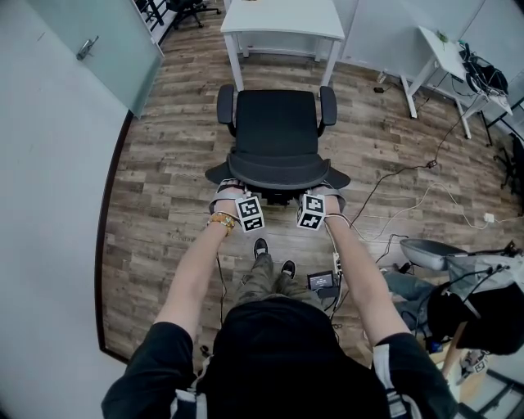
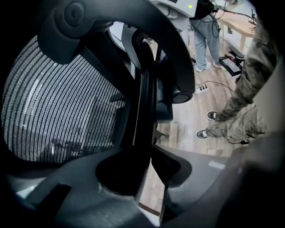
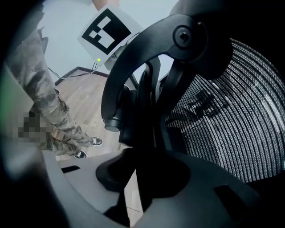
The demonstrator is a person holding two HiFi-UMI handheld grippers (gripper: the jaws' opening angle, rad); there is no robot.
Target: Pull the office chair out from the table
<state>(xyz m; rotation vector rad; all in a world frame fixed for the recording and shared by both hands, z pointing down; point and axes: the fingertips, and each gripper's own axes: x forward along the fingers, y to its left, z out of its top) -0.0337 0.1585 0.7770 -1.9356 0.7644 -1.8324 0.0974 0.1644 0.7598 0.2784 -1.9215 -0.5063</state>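
Note:
The black office chair [image 1: 276, 123] stands on the wood floor a short way in front of the white table [image 1: 282, 20], its seat facing the table and its mesh backrest [image 1: 277, 170] toward me. My left gripper [image 1: 232, 190] is shut on the backrest's left rim, and my right gripper [image 1: 326, 193] is shut on its right rim. In the left gripper view the black backrest frame [image 2: 144, 116] runs between the jaws of the left gripper [image 2: 147, 178], with mesh [image 2: 58, 102] to the left. The right gripper [image 3: 138, 178] clamps the frame [image 3: 149, 116] the same way, with mesh [image 3: 231, 111] at the right.
A glass door [image 1: 90, 49] and a wall close off the left side. A second white desk [image 1: 446, 53] stands at the right, with cables [image 1: 409, 204] trailing over the floor. Another person [image 1: 483, 311] is at the lower right. A small device [image 1: 321, 281] lies by my feet.

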